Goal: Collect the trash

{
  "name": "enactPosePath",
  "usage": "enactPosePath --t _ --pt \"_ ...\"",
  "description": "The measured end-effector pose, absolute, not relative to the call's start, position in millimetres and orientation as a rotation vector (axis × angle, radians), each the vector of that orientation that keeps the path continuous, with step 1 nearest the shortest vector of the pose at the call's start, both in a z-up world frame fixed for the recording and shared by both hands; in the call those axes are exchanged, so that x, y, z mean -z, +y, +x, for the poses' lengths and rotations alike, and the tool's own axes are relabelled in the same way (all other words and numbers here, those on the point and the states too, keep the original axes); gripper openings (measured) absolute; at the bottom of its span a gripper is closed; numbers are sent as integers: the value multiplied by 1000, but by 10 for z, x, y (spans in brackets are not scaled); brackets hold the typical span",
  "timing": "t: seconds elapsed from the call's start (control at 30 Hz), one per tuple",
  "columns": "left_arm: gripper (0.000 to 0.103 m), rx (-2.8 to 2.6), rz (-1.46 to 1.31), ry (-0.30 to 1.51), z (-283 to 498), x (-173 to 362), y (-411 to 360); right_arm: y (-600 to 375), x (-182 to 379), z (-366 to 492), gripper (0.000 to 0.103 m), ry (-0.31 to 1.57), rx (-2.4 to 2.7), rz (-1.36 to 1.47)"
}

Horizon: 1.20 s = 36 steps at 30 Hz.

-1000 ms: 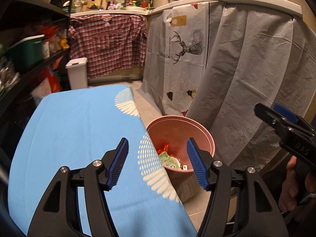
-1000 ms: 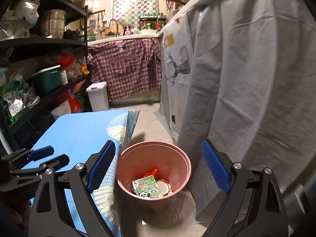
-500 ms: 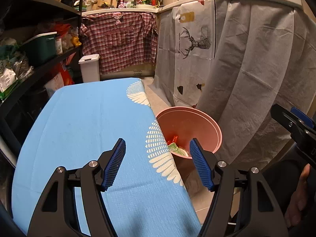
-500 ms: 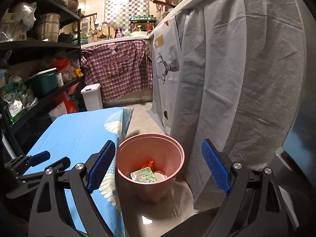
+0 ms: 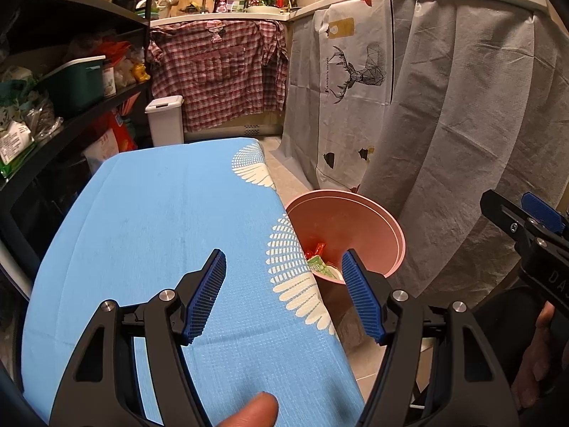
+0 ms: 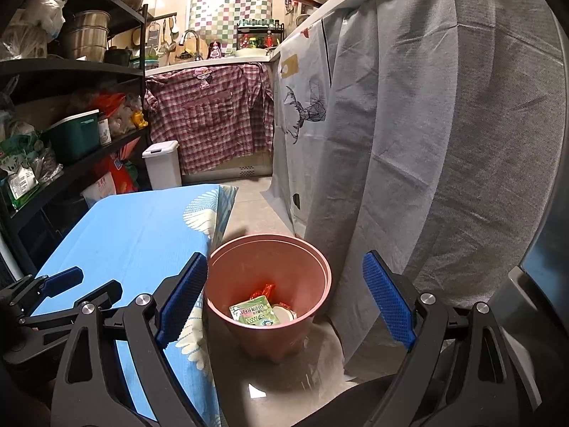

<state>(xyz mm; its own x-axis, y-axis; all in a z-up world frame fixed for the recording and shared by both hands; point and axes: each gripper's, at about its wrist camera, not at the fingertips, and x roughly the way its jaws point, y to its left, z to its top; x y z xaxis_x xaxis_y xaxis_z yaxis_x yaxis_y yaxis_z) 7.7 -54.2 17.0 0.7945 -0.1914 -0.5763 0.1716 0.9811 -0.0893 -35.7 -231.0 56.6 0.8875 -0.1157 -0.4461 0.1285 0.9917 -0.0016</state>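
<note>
A pink bin [image 6: 270,259] stands on the floor beside the blue-clothed table [image 6: 135,235]. Inside it lie a green packet [image 6: 254,315], an orange wrapper [image 6: 265,290] and a white lid [image 6: 284,315]. My right gripper [image 6: 286,299] hangs open above the bin with nothing between its fingers. In the left wrist view the bin [image 5: 359,220] shows past the table's right edge, with the trash [image 5: 316,259] partly hidden by the cloth. My left gripper [image 5: 284,293] stands open and empty over the blue cloth [image 5: 160,220]. The right gripper's finger [image 5: 533,217] shows at the far right.
A grey curtain [image 6: 444,142] with a deer print [image 5: 355,71] hangs close to the right of the bin. Dark shelves [image 6: 71,135] full of goods line the left. A white pedal bin [image 6: 161,163] and a plaid shirt [image 6: 213,114] are at the back. A thumb [image 5: 252,411] shows low.
Both views have tilted upward a little, so the bin and table sit lower in frame. Both grippers have stayed open and empty, and the trash in the bin has not moved.
</note>
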Motion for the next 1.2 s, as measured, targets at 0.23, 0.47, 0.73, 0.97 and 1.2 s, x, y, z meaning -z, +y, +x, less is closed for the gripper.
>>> enactPosePath --t 0.23,0.47,0.73,0.97,1.2 --pt "66 194 -37 617 68 -186 -526 -2316 -554 -330 88 460 126 24" --pt "66 182 -38 608 61 -205 -530 -2324 -542 -322 88 465 130 23" --pt "66 175 -36 603 50 -217 -527 -2325 -534 -311 88 470 130 15" --pt "66 177 -36 602 47 -222 -524 -2328 -534 -309 88 470 131 15" --pt "66 176 -36 600 44 -245 -512 -2345 -527 -314 88 471 130 17"
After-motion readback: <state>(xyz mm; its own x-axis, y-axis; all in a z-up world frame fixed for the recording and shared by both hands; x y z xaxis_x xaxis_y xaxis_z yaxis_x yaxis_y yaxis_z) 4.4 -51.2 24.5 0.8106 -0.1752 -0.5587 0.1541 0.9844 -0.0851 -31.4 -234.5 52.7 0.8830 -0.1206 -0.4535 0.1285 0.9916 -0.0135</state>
